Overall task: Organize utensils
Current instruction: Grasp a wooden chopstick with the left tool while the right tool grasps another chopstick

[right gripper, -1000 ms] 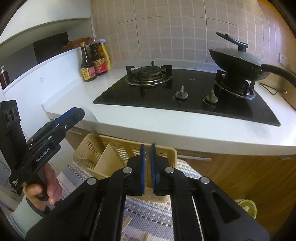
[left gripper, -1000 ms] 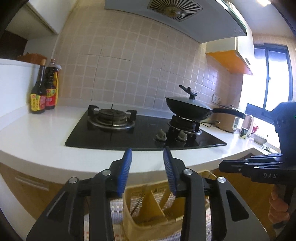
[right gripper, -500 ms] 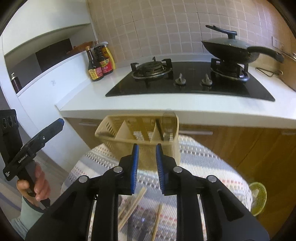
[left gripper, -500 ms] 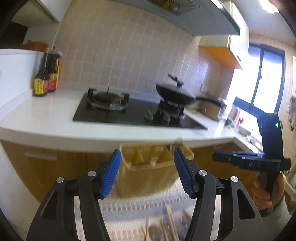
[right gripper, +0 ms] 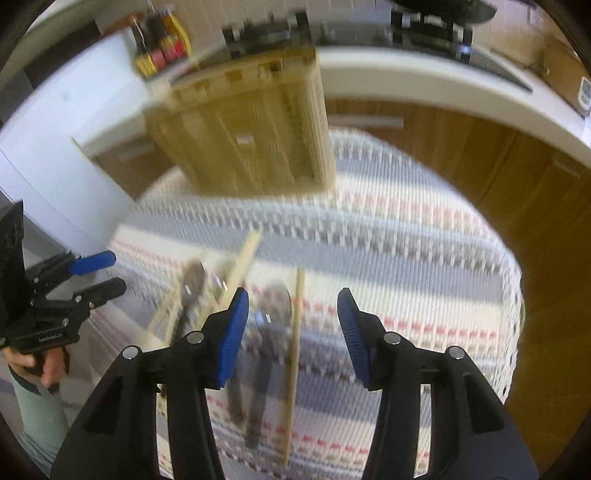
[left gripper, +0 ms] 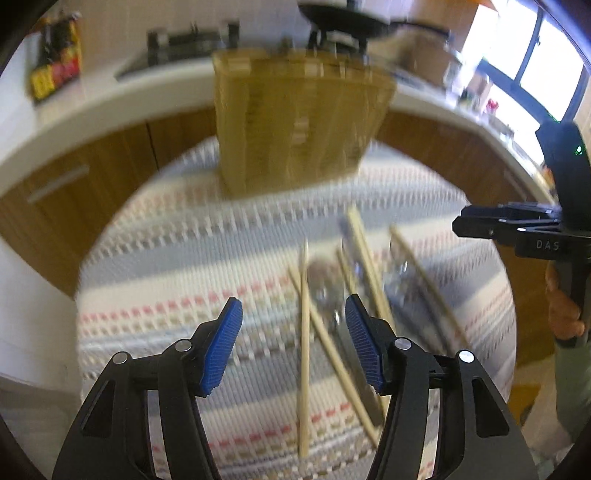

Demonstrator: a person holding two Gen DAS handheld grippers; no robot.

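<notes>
A tan slotted utensil holder (left gripper: 299, 122) stands at the far side of a round table with a striped cloth (left gripper: 177, 258); it also shows in the right wrist view (right gripper: 251, 129). Several wooden chopsticks (left gripper: 303, 350) and metal spoons (left gripper: 325, 284) lie loose on the cloth in front of it. My left gripper (left gripper: 291, 347) is open and empty, just above the chopsticks. My right gripper (right gripper: 290, 332) is open and empty above a chopstick (right gripper: 293, 362) and a spoon (right gripper: 273, 314). Both views are blurred by motion.
A white counter (left gripper: 96, 107) with a black gas hob, a lidded wok (left gripper: 354, 18) and sauce bottles (right gripper: 160, 51) curves behind the table. Wooden cabinet fronts (right gripper: 480, 158) lie under it. Each gripper shows in the other's view, the right one (left gripper: 517, 225) and the left one (right gripper: 74, 291).
Both grippers have tilted down from the hob toward the table, bringing the cloth and loose utensils into view. The right gripper went from nearly shut to wide open; the left opened wider.
</notes>
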